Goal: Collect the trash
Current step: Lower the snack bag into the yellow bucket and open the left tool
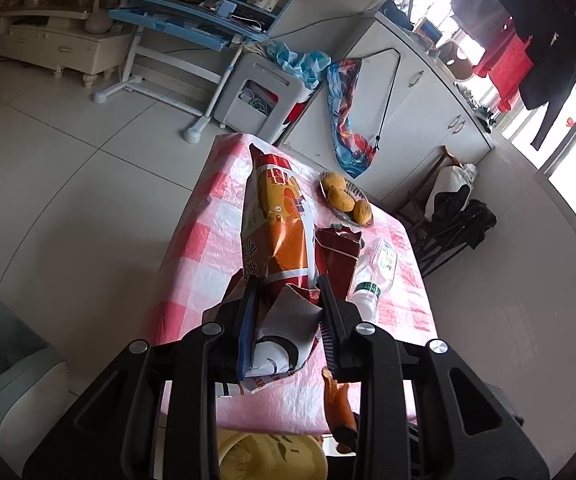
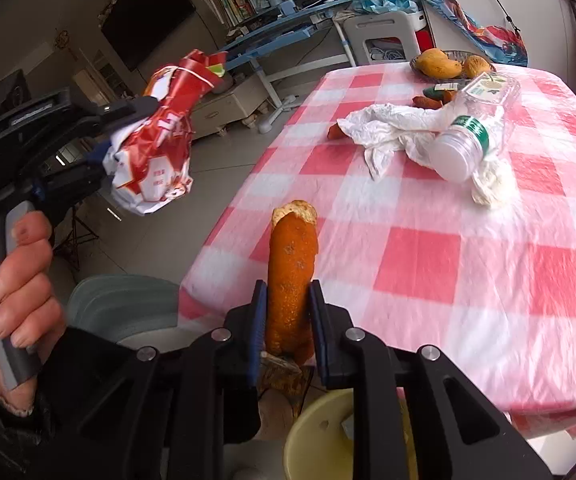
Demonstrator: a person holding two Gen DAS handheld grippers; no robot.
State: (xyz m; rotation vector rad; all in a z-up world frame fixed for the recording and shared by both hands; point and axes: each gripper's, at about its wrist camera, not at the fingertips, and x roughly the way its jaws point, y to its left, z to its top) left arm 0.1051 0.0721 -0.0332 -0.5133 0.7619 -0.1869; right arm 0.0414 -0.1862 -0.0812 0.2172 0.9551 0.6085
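My left gripper (image 1: pixel 288 288) is shut on a crumpled red, orange and white snack bag (image 1: pixel 276 232) and holds it in the air beside the table; the bag also shows in the right wrist view (image 2: pixel 160 136). My right gripper (image 2: pixel 287 292) is shut on a strip of orange peel (image 2: pixel 293 264), above the near table edge. A yellow bin (image 2: pixel 320 436) stands on the floor just below both grippers; it also shows in the left wrist view (image 1: pixel 272 456). On the pink checked table (image 2: pixel 428 272) lie a clear plastic bottle (image 2: pixel 476 128), a crumpled white tissue (image 2: pixel 396 124) and more peel pieces (image 2: pixel 428 100).
A basket of yellow fruit (image 2: pixel 448 63) stands at the table's far end. A dark red torn wrapper (image 1: pixel 338 248) shows past the bag in the left wrist view. A grey round stool (image 2: pixel 124 304) stands left of the bin. A blue desk (image 2: pixel 284 12) and white cabinet (image 1: pixel 408 92) stand beyond.
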